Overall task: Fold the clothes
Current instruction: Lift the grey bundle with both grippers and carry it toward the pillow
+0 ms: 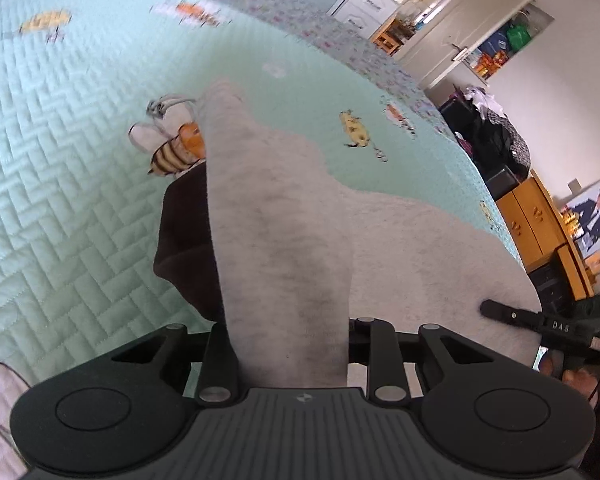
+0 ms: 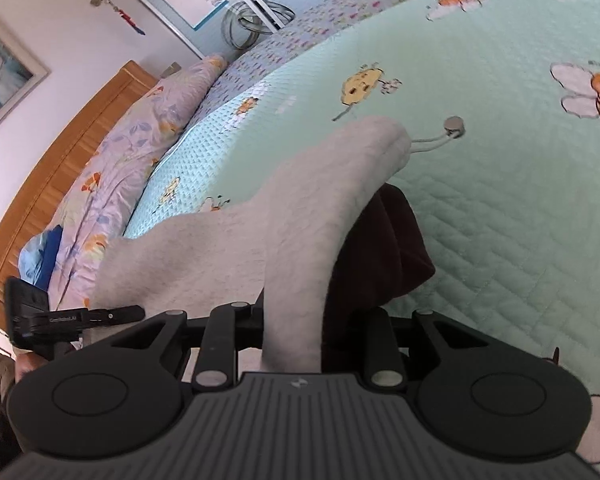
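left tool (image 1: 288, 344) pinches grey garment (image 1: 284, 216) | right tool (image 2: 296, 340) pinches it too (image 2: 300, 216) | garment lifted above bed quilt (image 1: 80, 140), dark lining (image 2: 384, 248) hanging | advice: keep both grips level, edge taut, lower evenly, drawstring toggle (image 2: 454, 126) tucked inside.

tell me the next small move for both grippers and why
Probably carry the grey garment forward and lower it onto the green quilt: both the left gripper and the right gripper pinch it, lifted, draping over a dark garment.
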